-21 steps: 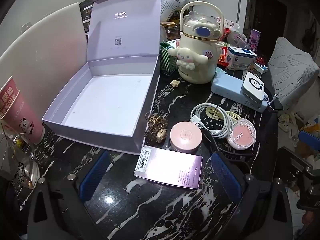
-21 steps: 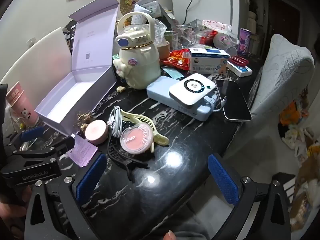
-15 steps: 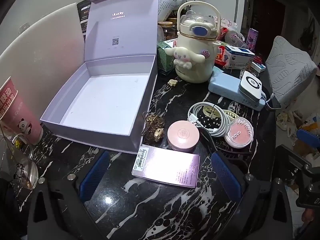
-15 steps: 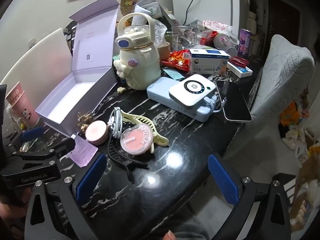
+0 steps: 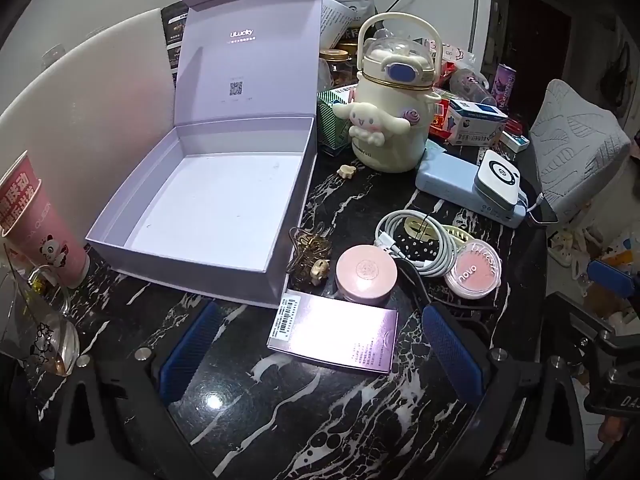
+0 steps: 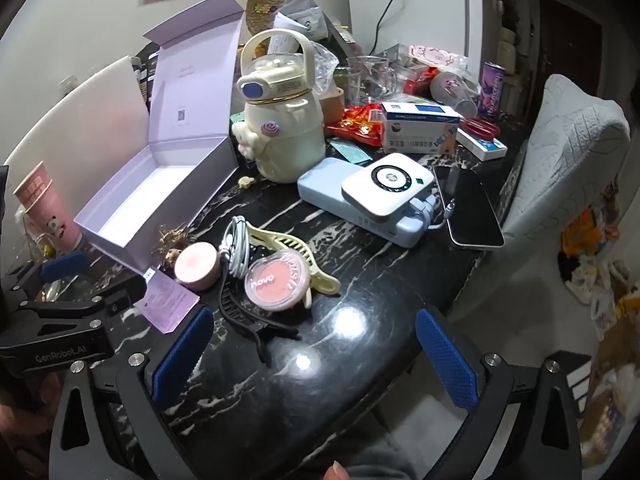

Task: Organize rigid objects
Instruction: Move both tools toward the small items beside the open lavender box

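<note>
An open, empty lilac box (image 5: pixel 224 204) stands on the black marble table, also in the right wrist view (image 6: pixel 160 192). In front of it lie a flat purple carton (image 5: pixel 334 332), a pink round compact (image 5: pixel 366 274), a clear blush pot marked novo (image 5: pixel 472 274) (image 6: pixel 278 282), a coiled white cable (image 5: pixel 416 240) and a cream hair claw (image 6: pixel 280 244). My left gripper (image 5: pixel 320 352) is open, its blue pads either side of the purple carton and just short of it. My right gripper (image 6: pixel 316 360) is open and empty over bare table near the blush pot.
A cream Cinnamoroll jug (image 5: pixel 390 108), a blue power bank with a white charger on it (image 6: pixel 372 196), a phone (image 6: pixel 472 208), small boxes and snack packs crowd the back. A pink paper cup (image 5: pixel 36 220) stands at the left. A grey chair (image 6: pixel 560 168) is at the right.
The left gripper has drifted slightly forward and to the right toward the purple carton. The right gripper has barely moved. Both stay open.
</note>
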`<action>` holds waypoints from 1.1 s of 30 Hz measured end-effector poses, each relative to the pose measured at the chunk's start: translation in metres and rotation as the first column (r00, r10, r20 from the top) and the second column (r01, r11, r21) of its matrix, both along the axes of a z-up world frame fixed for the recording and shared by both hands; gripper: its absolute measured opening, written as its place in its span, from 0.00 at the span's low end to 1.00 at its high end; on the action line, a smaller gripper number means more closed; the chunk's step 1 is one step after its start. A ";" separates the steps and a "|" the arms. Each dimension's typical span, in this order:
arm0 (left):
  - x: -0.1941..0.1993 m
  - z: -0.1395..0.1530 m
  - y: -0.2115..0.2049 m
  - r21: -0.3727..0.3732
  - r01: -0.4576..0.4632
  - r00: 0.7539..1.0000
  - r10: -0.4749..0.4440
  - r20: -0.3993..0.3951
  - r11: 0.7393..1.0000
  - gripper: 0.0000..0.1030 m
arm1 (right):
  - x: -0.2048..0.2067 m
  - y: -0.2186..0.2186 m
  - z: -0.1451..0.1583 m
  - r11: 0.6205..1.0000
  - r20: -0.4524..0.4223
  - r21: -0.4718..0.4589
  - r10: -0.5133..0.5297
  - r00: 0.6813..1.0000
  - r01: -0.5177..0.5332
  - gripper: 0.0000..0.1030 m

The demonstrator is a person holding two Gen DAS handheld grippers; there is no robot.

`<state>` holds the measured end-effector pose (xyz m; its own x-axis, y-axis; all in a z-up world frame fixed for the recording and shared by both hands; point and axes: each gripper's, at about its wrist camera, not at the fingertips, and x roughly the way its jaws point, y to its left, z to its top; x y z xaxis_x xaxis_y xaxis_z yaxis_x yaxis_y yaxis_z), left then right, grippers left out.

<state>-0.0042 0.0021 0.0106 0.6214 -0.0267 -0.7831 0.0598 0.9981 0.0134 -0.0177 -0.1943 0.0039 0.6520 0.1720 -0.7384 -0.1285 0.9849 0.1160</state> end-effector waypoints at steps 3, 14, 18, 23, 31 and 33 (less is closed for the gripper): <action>0.000 0.000 -0.001 0.002 0.005 1.000 -0.005 -0.002 1.000 1.00 | 0.001 0.000 0.000 1.000 -0.001 0.001 0.001 1.000 -0.001 1.00; -0.003 0.002 0.000 -0.004 0.001 1.000 -0.001 0.004 1.000 1.00 | 0.001 0.000 0.001 1.000 0.006 0.003 0.012 1.000 -0.012 1.00; -0.004 0.002 0.000 -0.004 0.001 1.000 -0.001 0.005 1.000 1.00 | 0.001 0.001 0.002 1.000 0.007 0.003 0.018 1.000 -0.018 1.00; -0.004 0.003 0.001 -0.004 0.003 1.000 -0.003 0.005 1.000 1.00 | 0.000 0.001 0.002 1.000 0.011 0.004 0.024 1.000 -0.024 1.00; -0.007 0.005 -0.002 -0.001 0.004 1.000 -0.004 0.011 1.000 1.00 | -0.001 0.001 0.003 1.000 0.013 0.006 0.024 1.000 -0.024 1.00; -0.009 0.006 -0.003 0.000 0.003 1.000 -0.003 0.016 1.000 1.00 | -0.002 0.001 0.003 1.000 0.017 0.007 0.024 1.000 -0.025 1.00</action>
<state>-0.0129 -0.0005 0.0170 0.6335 -0.0286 -0.7732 0.0631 0.9979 0.0148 -0.0194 -0.1932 0.0072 0.6599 0.1931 -0.7261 -0.1546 0.9806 0.1203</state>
